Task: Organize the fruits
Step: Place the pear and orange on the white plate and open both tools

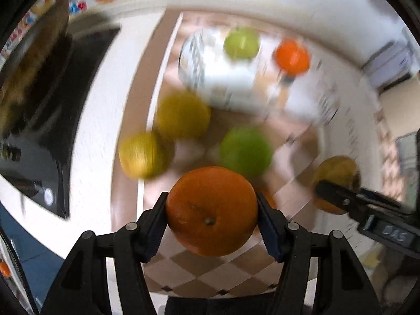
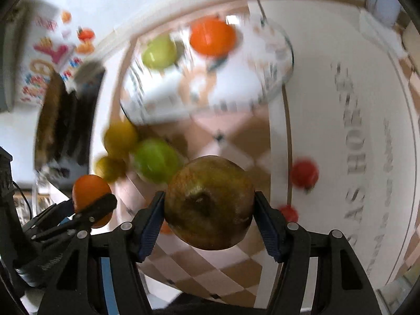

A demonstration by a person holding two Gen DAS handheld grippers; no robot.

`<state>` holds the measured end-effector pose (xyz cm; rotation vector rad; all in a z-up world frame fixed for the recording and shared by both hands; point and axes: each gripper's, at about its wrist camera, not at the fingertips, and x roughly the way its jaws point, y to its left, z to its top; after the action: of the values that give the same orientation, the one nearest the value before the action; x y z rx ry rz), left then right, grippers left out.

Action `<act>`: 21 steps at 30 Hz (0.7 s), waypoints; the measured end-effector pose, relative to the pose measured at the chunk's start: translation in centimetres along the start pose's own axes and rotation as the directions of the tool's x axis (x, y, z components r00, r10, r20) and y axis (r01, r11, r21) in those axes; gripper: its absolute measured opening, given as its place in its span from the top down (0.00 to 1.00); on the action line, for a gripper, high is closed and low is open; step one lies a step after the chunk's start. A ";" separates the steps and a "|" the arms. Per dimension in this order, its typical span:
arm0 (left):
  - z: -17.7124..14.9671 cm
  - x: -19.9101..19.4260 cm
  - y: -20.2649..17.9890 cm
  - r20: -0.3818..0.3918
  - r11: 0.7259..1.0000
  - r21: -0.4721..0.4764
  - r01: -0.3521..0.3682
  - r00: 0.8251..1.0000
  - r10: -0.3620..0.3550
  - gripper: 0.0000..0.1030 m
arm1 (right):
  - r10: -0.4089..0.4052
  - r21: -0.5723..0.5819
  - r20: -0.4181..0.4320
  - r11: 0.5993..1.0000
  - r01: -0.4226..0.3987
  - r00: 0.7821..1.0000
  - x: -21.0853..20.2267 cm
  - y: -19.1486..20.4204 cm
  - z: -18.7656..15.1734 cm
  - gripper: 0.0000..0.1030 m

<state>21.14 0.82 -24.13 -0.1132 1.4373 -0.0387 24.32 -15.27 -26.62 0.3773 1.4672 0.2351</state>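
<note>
Left tongs [image 1: 212, 211] point almost straight down, both pads pressed on the sides of an orange [image 1: 211, 210], held clear of the table. Right tongs [image 2: 209, 204] tilt steeply down, pads clamped on a brownish-green fruit [image 2: 210, 202], also lifted. The two tongs sit side by side, close together: each one's black fingers show at the edge of the other's wrist view, fruit still between them.

Checkered tan-and-cream cloth [image 1: 210, 275] covers the surface. On it: two yellow fruits [image 1: 181, 115] touching, a green fruit [image 1: 245, 151] just beside them, and a clear bowl [image 2: 275, 78] farther off. Two small red fruits [image 2: 304, 173] lie on the white mat [image 2: 328, 131] alongside. Background blurred.
</note>
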 end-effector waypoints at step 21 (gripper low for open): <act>20.1 9.2 3.3 -0.182 0.997 -0.066 0.027 0.983 -0.038 0.41 | -0.041 -0.095 -0.081 0.995 0.033 0.996 8.6 4.4 13.6 0.34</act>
<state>42.10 4.36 -31.00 -0.1893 1.6208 -0.0309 38.93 -9.38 -32.05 0.2671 1.5373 0.2915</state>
